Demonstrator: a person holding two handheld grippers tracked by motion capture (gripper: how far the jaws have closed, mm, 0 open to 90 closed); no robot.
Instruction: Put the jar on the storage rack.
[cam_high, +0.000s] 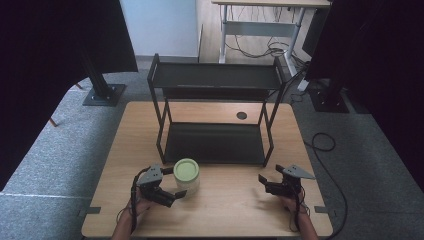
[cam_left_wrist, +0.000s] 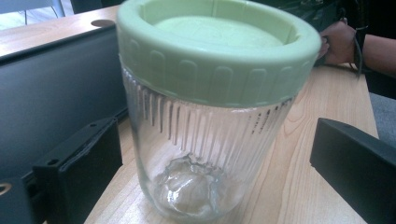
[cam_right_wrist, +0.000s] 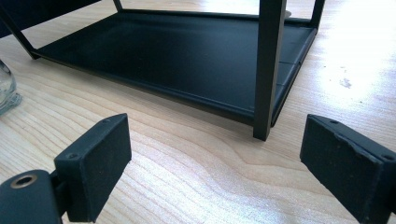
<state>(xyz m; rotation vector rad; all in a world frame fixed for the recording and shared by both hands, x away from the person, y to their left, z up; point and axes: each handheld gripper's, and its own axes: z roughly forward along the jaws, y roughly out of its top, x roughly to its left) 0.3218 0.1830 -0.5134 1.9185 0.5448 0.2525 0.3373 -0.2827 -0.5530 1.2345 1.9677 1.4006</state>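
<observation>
Black jaws of the left gripper (cam_high: 176, 182) stand wide apart either side of the jar (cam_high: 186, 176), not closed on it; in the left gripper view there's wood visible between each jaw and the glass, though whether a pad brushes the jar low down is hard to tell. Jar (cam_left_wrist: 205, 116) sits upright on the table (cam_high: 235, 200), just in front of the rack (cam_high: 215, 142), near its left front leg. Ribbed clear glass, pale green lid (cam_left_wrist: 219, 51) on top; the lid's top edge is cut off in that view, and something crumpled and clear sits at the bottom, can't make out what. No label or writing to read anywhere.

Over to the right gripper (cam_high: 265, 182): released too, jaws spread, holding nothing, low over bare wood and well apart from the jar. Its own view looks at the rack's lower shelf (cam_right_wrist: 187, 60) and a front leg (cam_right_wrist: 268, 70), with just a sliver of jar (cam_right_wrist: 5, 91) cut off at the left edge.
</observation>
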